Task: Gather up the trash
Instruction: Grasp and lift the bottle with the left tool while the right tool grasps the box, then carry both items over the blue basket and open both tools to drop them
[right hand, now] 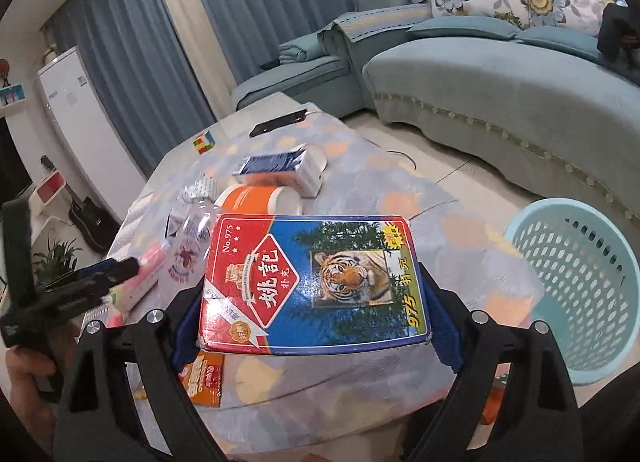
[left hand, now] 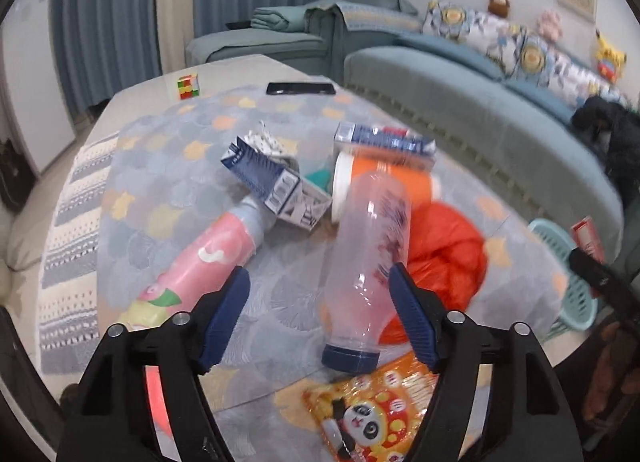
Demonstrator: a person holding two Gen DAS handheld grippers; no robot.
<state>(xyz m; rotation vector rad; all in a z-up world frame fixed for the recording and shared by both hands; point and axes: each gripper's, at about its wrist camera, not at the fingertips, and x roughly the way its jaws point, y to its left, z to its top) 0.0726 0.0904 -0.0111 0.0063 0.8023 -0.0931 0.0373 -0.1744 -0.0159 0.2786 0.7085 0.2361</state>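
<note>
My left gripper (left hand: 320, 286) is open above the table, its jaws wide on either side of a clear plastic bottle (left hand: 370, 258) with a dark blue cap that lies on the cloth; the right pad is close to the bottle. My right gripper (right hand: 316, 302) is shut on a playing-card box (right hand: 312, 282) with a tiger picture, held above the table. The light blue mesh basket (right hand: 580, 286) stands on the floor to the right; it also shows in the left wrist view (left hand: 568, 274). The left gripper also shows in the right wrist view (right hand: 80, 286).
Trash on the patterned tablecloth (left hand: 168, 182): a pink tube (left hand: 200, 262), a blue carton (left hand: 276, 186), an orange cup (left hand: 384, 178), a red bag (left hand: 444, 258), a panda snack wrapper (left hand: 372, 410). A Rubik's cube (left hand: 189, 86) and a phone (left hand: 301, 88) lie at the far edge. A sofa (left hand: 460, 102) stands to the right.
</note>
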